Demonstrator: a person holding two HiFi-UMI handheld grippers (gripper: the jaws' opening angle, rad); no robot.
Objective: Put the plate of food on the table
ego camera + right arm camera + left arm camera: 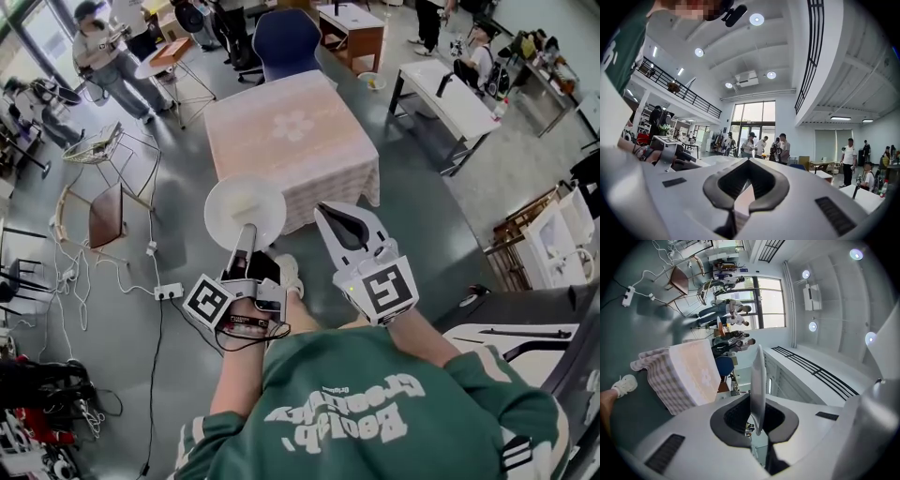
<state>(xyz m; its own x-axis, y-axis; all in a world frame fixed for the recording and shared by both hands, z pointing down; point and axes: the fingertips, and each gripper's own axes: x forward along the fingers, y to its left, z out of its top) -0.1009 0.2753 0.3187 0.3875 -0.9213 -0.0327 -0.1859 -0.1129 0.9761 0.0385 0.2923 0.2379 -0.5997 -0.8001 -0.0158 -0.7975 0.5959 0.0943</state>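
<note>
The left gripper (757,398) has its jaws nearly together, clamped on the rim of a white plate (758,369). In the left gripper view the plate shows edge-on, its rim seated deep in the dark hollow between the two fingers, which press on it from both sides. From the head view the same gripper (247,231) holds the near edge of the plate (223,217), and the plate reaches out flat ahead of it. A pale piece of food (246,202) lies near the plate's middle.

The right gripper (749,161) has its jaws closed tip to tip with nothing between them; only the dark-lined hollow behind the tips is left open. In the head view it (323,208) is just beside the plate, to its right, apart from it and pointing the same way.

The plate is held up in the air. In the head view its far rim overlaps the near corner of a square table (291,141), draped in a pink cloth with a pale flower on top and checked sides. The left gripper view shows that table (696,373) ahead of the plate and apart from it.

The person's shoe (291,274) shows on the grey floor under the grippers, and a green sweatshirt (375,403) fills the bottom of the head view. A blue chair (286,42) stands beyond the table.
</note>
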